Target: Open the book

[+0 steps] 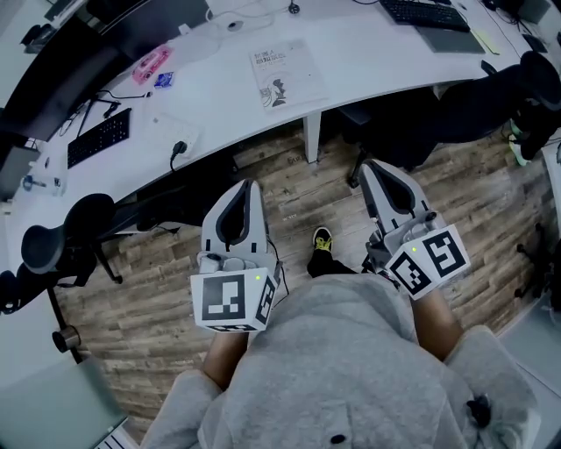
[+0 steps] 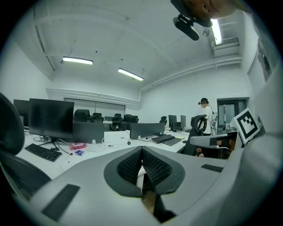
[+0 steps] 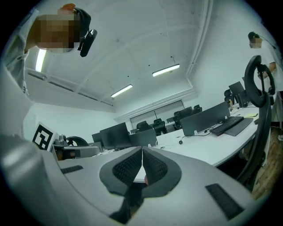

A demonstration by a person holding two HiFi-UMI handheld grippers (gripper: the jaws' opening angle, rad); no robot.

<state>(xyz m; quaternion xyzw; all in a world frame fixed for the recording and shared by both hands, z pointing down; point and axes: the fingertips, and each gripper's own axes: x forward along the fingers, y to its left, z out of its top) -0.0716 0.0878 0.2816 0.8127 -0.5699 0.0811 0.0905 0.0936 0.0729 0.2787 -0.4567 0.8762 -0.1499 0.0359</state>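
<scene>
The book (image 1: 283, 74) lies closed, its pale printed cover up, on the white curved desk (image 1: 368, 61) in the head view. Both grippers hang over the wooden floor, short of the desk's near edge and apart from the book. My left gripper (image 1: 244, 186) points at the desk, below and left of the book. Its jaws meet with nothing between them, as its own view shows (image 2: 142, 149). My right gripper (image 1: 371, 167) is below and right of the book. It is shut on nothing too (image 3: 142, 149). Neither gripper view shows the book.
On the desk lie a black keyboard (image 1: 98, 138) and a pink object (image 1: 151, 63) at the left, and another keyboard (image 1: 427, 14) at the far right. A white desk leg (image 1: 312, 138) stands between the grippers. An office chair (image 1: 61, 241) is at the left and a dark chair (image 1: 473, 101) at the right.
</scene>
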